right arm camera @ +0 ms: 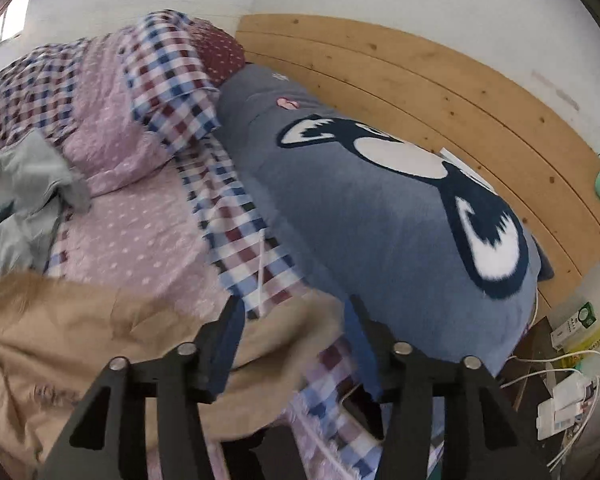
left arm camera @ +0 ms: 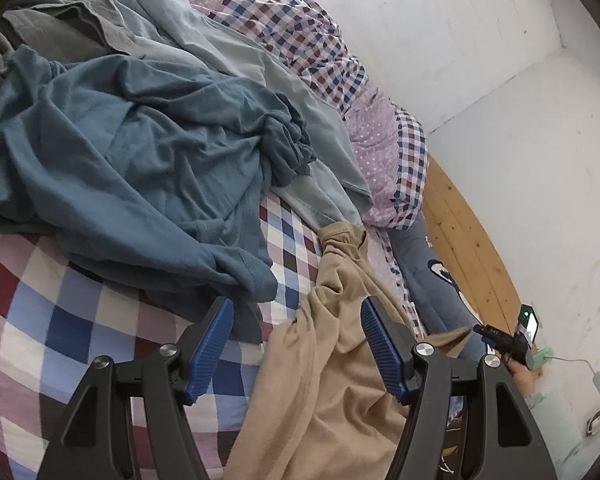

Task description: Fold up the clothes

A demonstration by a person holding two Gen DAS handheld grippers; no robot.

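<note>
A crumpled tan garment lies on the checked bed sheet, running from between the blue pads of my left gripper towards the pillow. That gripper is open above it and grips nothing. To the left, a teal garment is heaped over a pale grey-green one and an olive one. My right gripper is open over the far end of the tan garment, with its pads clear of the cloth. It also shows small at the right of the left wrist view.
A blue cartoon pillow lies against the wooden headboard. A pink dotted quilt with checked edging is bunched by the white wall. A bedside surface with cables and small boxes sits at the right.
</note>
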